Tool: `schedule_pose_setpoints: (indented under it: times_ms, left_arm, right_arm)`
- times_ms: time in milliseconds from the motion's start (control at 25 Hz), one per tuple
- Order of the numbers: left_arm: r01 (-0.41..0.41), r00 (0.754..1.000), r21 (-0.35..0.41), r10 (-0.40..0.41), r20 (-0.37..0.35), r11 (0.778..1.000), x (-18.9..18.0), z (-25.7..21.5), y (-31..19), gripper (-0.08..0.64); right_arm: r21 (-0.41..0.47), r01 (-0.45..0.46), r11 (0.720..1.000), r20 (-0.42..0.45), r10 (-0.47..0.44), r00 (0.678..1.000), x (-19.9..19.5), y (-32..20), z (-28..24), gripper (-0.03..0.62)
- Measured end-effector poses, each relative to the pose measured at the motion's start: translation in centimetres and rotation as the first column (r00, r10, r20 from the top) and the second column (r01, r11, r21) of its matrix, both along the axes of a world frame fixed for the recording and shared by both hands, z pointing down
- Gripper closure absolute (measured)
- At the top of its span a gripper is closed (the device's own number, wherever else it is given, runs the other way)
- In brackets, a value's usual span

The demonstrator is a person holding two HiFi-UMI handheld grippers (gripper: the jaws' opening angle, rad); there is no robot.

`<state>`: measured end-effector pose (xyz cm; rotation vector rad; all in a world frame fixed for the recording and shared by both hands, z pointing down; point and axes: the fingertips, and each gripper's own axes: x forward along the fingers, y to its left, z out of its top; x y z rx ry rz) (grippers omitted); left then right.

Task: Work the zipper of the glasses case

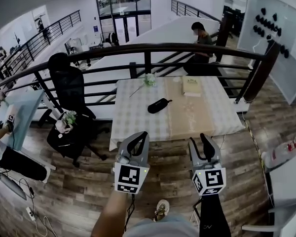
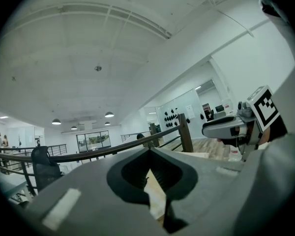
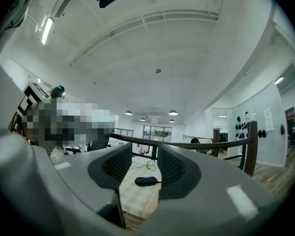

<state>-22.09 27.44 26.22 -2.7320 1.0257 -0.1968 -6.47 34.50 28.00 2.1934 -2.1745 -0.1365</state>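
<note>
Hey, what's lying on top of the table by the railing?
A black glasses case, a small white flower and a pale book on the checked tablecloth. The cloth hides the tabletop itself.

"Can you read the zipper?"

"No. The glasses case [image 3: 146, 181] lies well beyond my right fingers [image 3: 119, 166], too small to tell. My left fingers [image 2: 137, 170] hide it altogether."

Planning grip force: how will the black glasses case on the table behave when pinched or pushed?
The glasses case looks small and rounded, so probably light; it may slide on the tablecloth if pushed. Lying flat, it seems unlikely to tip.
</note>
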Motion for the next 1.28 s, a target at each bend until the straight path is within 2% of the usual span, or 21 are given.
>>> schedule_pose_setpoints:
  times_ms: [400, 960, 1280]
  left_arm:
    - [0.020, 1.000, 0.000, -0.020, 0.009, 1.000, 4.9, 0.5, -6.1, 0.551]
    - [0.037, 0.999, 0.002, -0.037, 0.040, 0.999, 6.3, 1.8, -11.1, 0.551]
    - [0.013, 1.000, 0.003, -0.013, 0.019, 1.000, 8.8, 2.4, -18.8, 0.551]
  right_arm:
    - [-0.017, 0.067, 0.998, 0.005, -0.067, 0.998, 3.8, -6.6, 0.9, 0.405]
    - [-0.028, 0.115, 0.993, 0.050, -0.114, 0.992, 4.9, -12.4, 2.4, 0.405]
    - [-0.019, 0.116, 0.993, 0.027, -0.115, 0.993, 6.9, -19.6, 2.5, 0.402]
